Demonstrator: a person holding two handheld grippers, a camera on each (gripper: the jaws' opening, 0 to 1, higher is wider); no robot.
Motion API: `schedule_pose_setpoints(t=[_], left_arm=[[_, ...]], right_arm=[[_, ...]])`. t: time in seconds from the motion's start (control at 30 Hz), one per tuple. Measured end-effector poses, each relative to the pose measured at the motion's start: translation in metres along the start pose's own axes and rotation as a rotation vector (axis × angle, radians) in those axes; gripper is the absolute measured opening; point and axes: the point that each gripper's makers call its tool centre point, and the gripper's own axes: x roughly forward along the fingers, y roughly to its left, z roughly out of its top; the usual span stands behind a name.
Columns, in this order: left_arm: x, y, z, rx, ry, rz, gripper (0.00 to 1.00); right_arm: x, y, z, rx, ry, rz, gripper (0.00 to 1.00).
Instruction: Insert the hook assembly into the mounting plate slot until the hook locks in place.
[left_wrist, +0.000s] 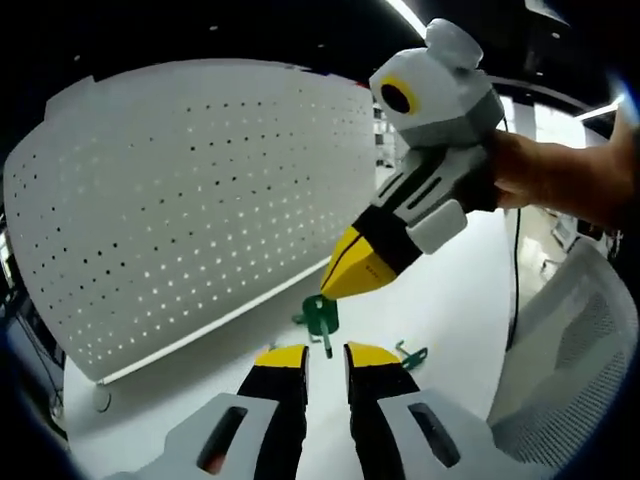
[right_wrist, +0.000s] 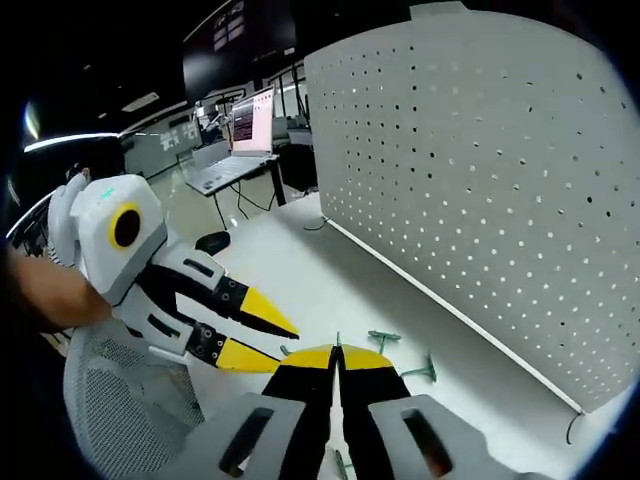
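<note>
A big white perforated mounting plate (left_wrist: 200, 200) (right_wrist: 480, 170) stands upright on the white table (left_wrist: 450, 300). Two small green hooks lie on the table in front of it (left_wrist: 320, 315) (left_wrist: 410, 353), also seen as hooks (right_wrist: 383, 340) (right_wrist: 425, 372). My left gripper (left_wrist: 326, 358) is open with nothing between its yellow tips, just short of the nearer hook. My right gripper (right_wrist: 336, 352) is shut; in the left gripper view the right gripper (left_wrist: 340, 280) points down just above that hook. In the right gripper view the left gripper (right_wrist: 275, 342) comes in open from the left.
A person's hand (left_wrist: 560, 175) holds the right gripper. A white mesh chair (left_wrist: 570, 350) (right_wrist: 120, 400) stands at the table's edge. A cable (left_wrist: 515, 280) runs across the table. Beyond the table, a desk carries a laptop (right_wrist: 245, 130).
</note>
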Motion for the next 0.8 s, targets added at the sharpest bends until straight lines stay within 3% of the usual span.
schedule_pose_setpoints(t=[0.17, 0.47, 0.8], left_arm=[[0.0006, 0.0009, -0.0005, 0.014, -0.005, 0.007, 0.04], [-0.0022, -0.0007, 0.0032, 0.005, -0.028, -0.002, 0.03], [-0.005, -0.0032, 0.006, -0.067, -0.047, -0.019, 0.02]], right_arm=[[-0.0006, 0.0009, -0.0013, 0.006, 0.001, 0.001, 0.0], [0.0, -0.0012, -0.0023, 0.016, -0.001, 0.0, 0.0], [0.0009, 0.0, -0.0023, 0.026, -0.011, 0.018, 0.01]])
